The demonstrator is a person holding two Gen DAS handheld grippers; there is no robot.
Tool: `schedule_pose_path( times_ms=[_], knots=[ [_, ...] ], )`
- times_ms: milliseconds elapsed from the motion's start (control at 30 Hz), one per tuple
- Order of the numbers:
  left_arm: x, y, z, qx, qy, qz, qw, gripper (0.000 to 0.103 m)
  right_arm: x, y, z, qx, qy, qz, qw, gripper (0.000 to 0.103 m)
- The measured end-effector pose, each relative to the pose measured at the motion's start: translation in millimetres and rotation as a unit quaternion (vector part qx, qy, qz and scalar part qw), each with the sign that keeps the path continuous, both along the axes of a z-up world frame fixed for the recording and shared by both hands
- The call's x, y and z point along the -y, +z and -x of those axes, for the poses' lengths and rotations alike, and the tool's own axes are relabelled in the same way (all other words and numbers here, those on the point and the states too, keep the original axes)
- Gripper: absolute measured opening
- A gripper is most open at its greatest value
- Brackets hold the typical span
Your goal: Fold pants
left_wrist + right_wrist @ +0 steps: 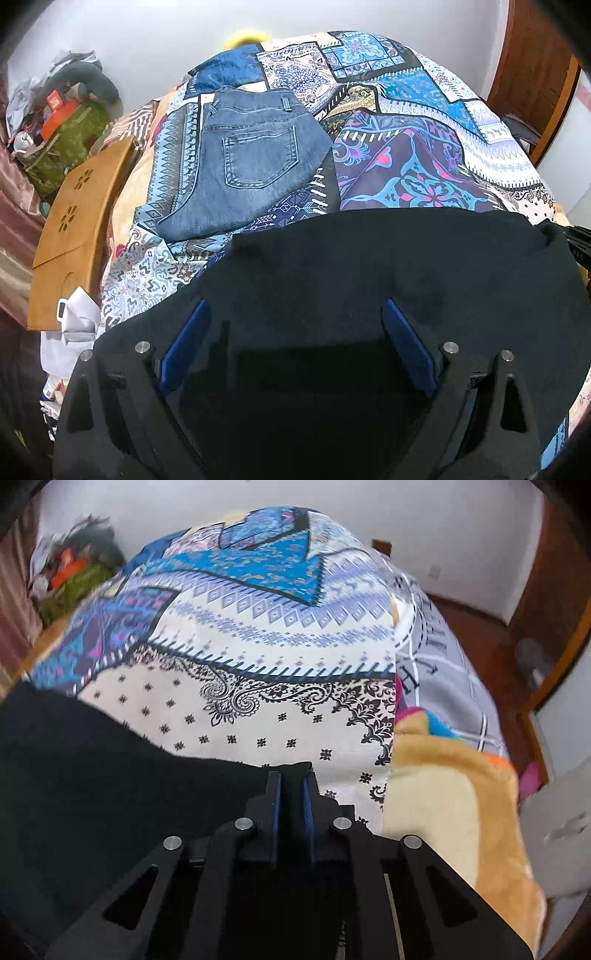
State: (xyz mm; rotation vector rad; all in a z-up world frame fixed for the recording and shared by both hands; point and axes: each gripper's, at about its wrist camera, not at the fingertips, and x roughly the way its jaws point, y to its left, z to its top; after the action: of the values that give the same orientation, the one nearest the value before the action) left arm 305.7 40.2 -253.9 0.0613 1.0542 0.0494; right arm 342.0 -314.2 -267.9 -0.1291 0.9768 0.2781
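Pinching a corner of the black pants (110,775), the right gripper (291,775) stands nearly closed, its blue pads (275,812) clamped on the dark cloth's edge. The left gripper (295,314) is spread wide over the same garment, its blue pads (184,343) well apart with nothing pressed between them; black fabric (369,258) lies beneath and beyond them. The pants rest on the patterned bedspread (424,147) at the bed's near side, lying fairly flat with a straight far edge; how many folds have been made cannot be told, and the fold looks to be under way rather than finished. One pair of blue jeans (247,162) already sits folded farther up the bed. Count: two grippers, one black pair in hand, one folded denim pair, one wooden board (74,229) beside the bed, one tan blanket (461,794).
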Motion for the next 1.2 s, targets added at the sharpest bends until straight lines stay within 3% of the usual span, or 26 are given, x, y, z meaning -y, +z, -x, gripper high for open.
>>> schedule_pose_path(
  times_ms=[233, 367, 433, 533, 600, 733, 833, 1033, 1200],
  knots=[
    [-4.1, -2.4, 0.2, 0.000, 0.008, 0.018, 0.9998, 0.096, 31.7, 30.5, 15.8, 0.060, -0.063, -0.008, 0.996, 0.007],
    [-7.2, -4.3, 1.3, 0.000, 0.017, 0.027, 0.9995, 0.099, 30.3, 20.4, 10.1, 0.043, -0.076, 0.017, 0.996, 0.002],
    [-8.7, -5.1, 1.6, 0.000, 0.020, 0.030, 0.9994, 0.100, 33.1, 5.7, 2.3, 0.004, -0.083, 0.035, 0.996, 0.002],
    [-8.8, -5.0, 1.3, -0.002, 0.020, 0.032, 0.9993, 0.100, 52.8, 10.9, 8.4, -0.024, -0.101, -0.026, 0.994, 0.002],
    [-8.8, -4.9, 1.3, -0.002, 0.020, 0.031, 0.9993, 0.100, 63.6, 24.1, 19.2, -0.029, -0.111, -0.062, 0.992, 0.006],
    [-4.1, 1.4, 4.4, 0.002, 0.013, 0.001, 0.9999, 0.099, 74.1, 54.4, 59.1, -0.022, -0.109, -0.100, 0.989, 0.041],
    [2.1, 13.0, 19.7, 0.022, 0.001, -0.038, 0.9991, 0.099, 67.5, 66.0, 90.4, -0.014, -0.088, -0.102, 0.991, 0.045],
    [5.0, 26.6, 57.8, 0.025, -0.023, -0.025, 0.9991, 0.099, 23.1, 64.4, 123.8, -0.029, -0.029, -0.113, 0.993, 0.049],
    [7.2, 9.7, 82.5, 0.004, -0.027, -0.022, 0.9994, 0.100, -10.7, 41.4, 130.2, -0.041, -0.017, -0.122, 0.992, 0.052]
  ],
)
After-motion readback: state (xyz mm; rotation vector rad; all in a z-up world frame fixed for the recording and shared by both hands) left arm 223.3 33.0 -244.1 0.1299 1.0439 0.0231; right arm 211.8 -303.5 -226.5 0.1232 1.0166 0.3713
